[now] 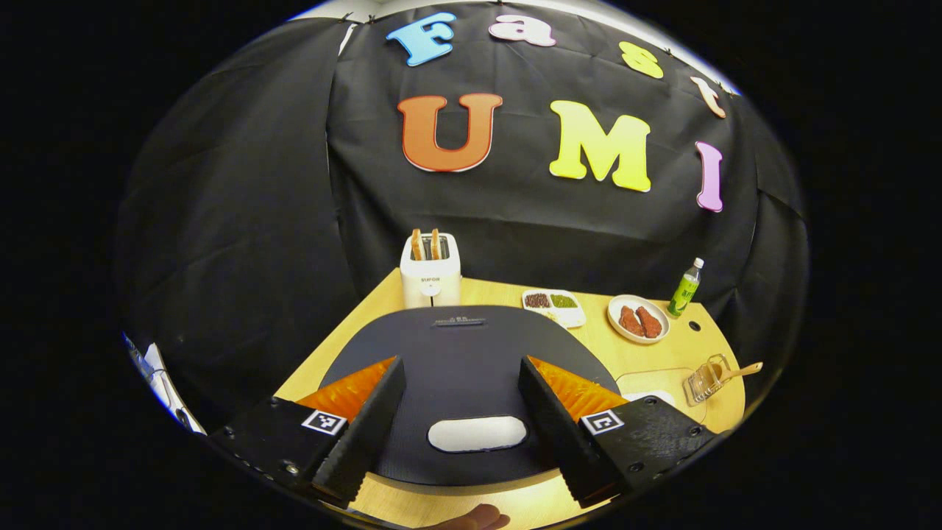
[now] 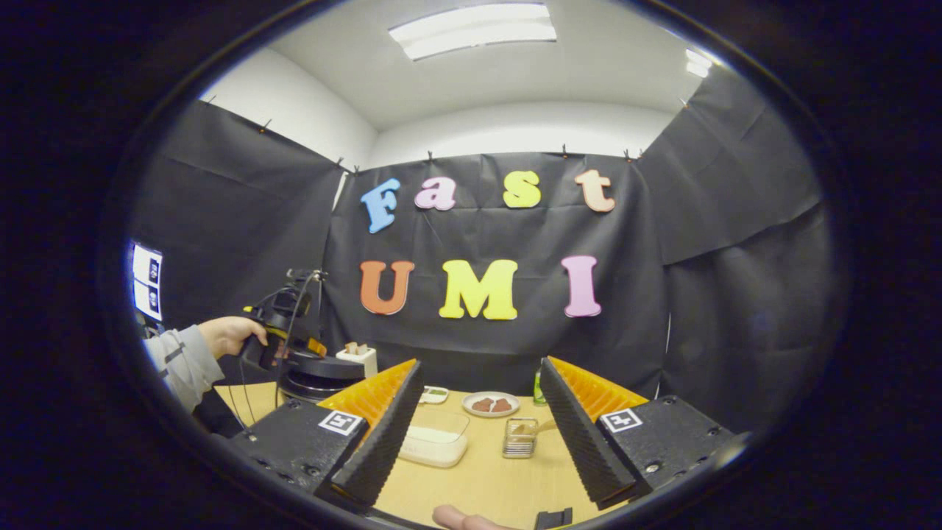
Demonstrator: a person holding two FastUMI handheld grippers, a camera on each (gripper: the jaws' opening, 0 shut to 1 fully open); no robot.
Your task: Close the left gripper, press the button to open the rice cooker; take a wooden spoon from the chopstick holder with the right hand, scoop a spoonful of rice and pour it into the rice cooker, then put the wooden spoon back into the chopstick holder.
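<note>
While the left gripper (image 1: 460, 423) hovers with its fingers spread wide above the dark lid of the rice cooker (image 1: 456, 368), the lid's pale oval button (image 1: 477, 433) shows in the gap between them at the lower centre of the left gripper view, and nothing is pinched. Behind the cooker, at mid frame, a white toaster (image 1: 430, 276) holds two slices of bread. To its right on the bench (image 1: 662, 353) sit a small tray of dark and green bits (image 1: 553, 305), a plate with two brown pieces (image 1: 638, 319) and a green bottle (image 1: 685, 288). At the right edge the wire chopstick holder (image 1: 705, 380) carries the wooden spoon (image 1: 739, 371), its handle leaning out to the right.

In the right gripper view, the right gripper (image 2: 478, 434) is also spread apart and empty, held above the bench. Between its fingers lie a clear tub of rice (image 2: 436, 443) at lower centre and, just right of it, the chopstick holder with the spoon inside. At the left of that frame a hand (image 2: 229, 335) in a grey sleeve holds the other gripper over the rice cooker.
</note>
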